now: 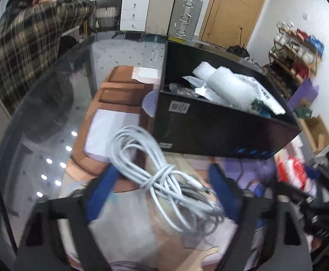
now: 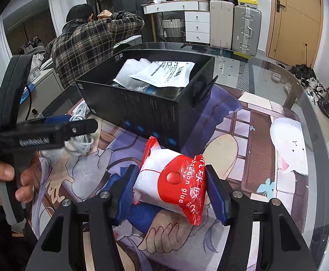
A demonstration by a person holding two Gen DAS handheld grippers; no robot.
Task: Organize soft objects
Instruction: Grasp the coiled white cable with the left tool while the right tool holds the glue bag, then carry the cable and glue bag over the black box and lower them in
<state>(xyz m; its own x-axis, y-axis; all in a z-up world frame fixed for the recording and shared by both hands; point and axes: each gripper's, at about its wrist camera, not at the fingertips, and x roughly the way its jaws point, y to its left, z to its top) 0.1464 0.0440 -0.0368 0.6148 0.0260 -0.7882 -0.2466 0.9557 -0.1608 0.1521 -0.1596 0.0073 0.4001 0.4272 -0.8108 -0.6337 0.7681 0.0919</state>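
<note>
Packet (image 2: 173, 180) clamped in right gripper (image 2: 173, 189); box (image 2: 141, 110) holds bags (left gripper (image 1: 162, 180) apart).

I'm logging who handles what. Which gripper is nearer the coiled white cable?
Left. The left gripper has the coiled white cable between its open blue fingers; the right gripper sits apart from it, shut on a red-and-white plastic packet.

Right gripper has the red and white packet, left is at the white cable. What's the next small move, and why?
Probably carry the red and white packet forward over the black box and release it there. The right gripper already clamps it between both pads, and the open box just ahead already holds soft bags. The left gripper stands open around the white cable, not yet gripping, so that can follow.
</note>
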